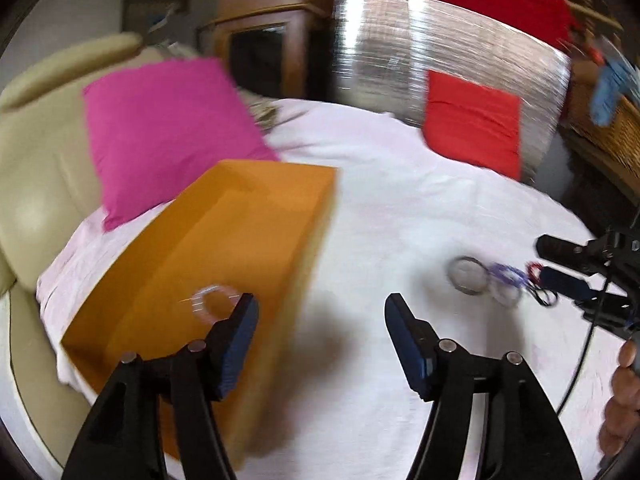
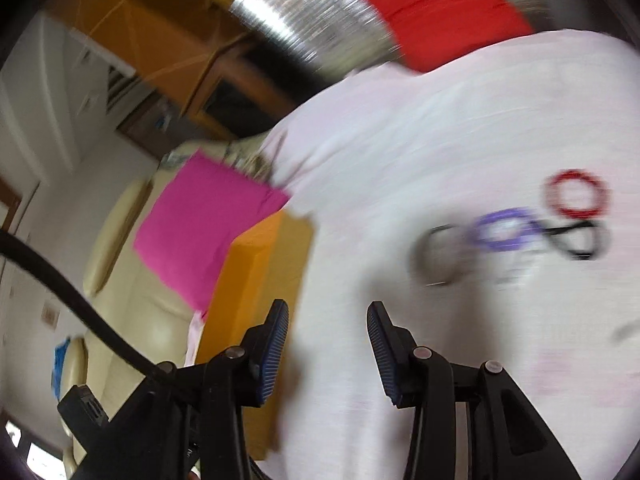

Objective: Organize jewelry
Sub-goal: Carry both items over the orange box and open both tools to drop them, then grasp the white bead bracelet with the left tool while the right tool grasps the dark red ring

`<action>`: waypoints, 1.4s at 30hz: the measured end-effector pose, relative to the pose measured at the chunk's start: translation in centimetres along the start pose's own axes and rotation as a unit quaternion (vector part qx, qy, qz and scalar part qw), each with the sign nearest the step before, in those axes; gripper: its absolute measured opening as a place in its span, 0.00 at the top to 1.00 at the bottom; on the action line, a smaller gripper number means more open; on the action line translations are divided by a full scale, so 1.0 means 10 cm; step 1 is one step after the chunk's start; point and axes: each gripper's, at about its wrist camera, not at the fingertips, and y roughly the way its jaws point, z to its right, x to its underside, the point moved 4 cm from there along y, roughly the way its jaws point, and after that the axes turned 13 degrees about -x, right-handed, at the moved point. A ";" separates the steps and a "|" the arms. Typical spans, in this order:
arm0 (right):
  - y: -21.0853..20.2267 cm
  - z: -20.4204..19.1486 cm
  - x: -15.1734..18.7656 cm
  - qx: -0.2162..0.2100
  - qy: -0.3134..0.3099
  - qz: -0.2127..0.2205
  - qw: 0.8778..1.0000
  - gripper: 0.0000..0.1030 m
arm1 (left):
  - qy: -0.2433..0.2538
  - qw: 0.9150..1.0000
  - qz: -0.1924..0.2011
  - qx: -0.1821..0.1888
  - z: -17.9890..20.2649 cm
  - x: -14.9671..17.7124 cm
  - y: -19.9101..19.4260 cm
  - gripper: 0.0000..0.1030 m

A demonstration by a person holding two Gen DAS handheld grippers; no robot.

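An open orange box [image 1: 224, 248] lies on the white cloth; a pale beaded bracelet [image 1: 214, 304] lies inside it. It also shows in the right wrist view [image 2: 260, 280]. My left gripper [image 1: 320, 308] is open and empty, its left finger over the box's near edge. On the cloth to the right lie a dark metal bangle [image 1: 468, 276], a purple bracelet [image 1: 508, 274], a red bracelet [image 1: 534, 270] and a black looped band [image 1: 542, 294]. In the right wrist view they are the bangle [image 2: 444, 252], purple [image 2: 506, 232], red [image 2: 576, 194] and black [image 2: 580, 240]. My right gripper [image 2: 328, 320] is open and empty.
A pink pillow [image 1: 160, 132] leans on the cream sofa [image 1: 36, 160] behind the box. A red cushion [image 1: 472, 120] rests against a shiny silver panel [image 1: 400, 48]. A wicker basket [image 1: 612, 128] stands at the far right. Both views are motion-blurred.
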 end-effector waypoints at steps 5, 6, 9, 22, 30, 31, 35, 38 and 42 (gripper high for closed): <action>-0.67 0.53 -0.14 0.024 0.043 0.045 0.998 0.56 | 0.053 0.998 -0.009 0.022 0.60 0.06 0.00 0.35; -0.76 0.62 -0.16 0.029 0.049 0.050 0.997 0.56 | 0.060 0.998 -0.012 0.023 0.67 0.07 0.01 0.35; -1.04 0.87 -0.23 0.041 0.068 0.064 0.995 0.56 | 0.079 0.996 -0.020 0.022 0.93 0.11 0.07 0.35; -1.59 1.59 -0.34 0.081 0.129 0.094 0.984 0.56 | 0.117 0.990 -0.058 0.051 1.64 0.13 0.44 0.35; -1.69 1.84 -0.39 0.096 0.148 0.092 0.980 0.56 | 0.115 0.989 -0.070 0.063 1.85 0.11 0.61 0.35; -1.70 1.86 -0.40 0.100 0.146 0.094 0.980 0.56 | 0.112 0.989 -0.073 0.069 1.87 0.11 0.62 0.35; -1.77 2.05 -0.55 0.125 0.155 0.116 0.973 0.56 | 0.114 0.985 -0.079 0.102 2.05 0.10 0.65 0.35; -1.74 2.17 -0.69 0.146 0.159 0.127 0.968 0.56 | 0.121 0.983 -0.079 0.113 2.16 0.12 0.66 0.35; -1.61 2.24 -0.87 0.189 0.145 0.131 0.962 0.56 | 0.131 0.979 -0.076 0.135 2.26 0.12 0.71 0.35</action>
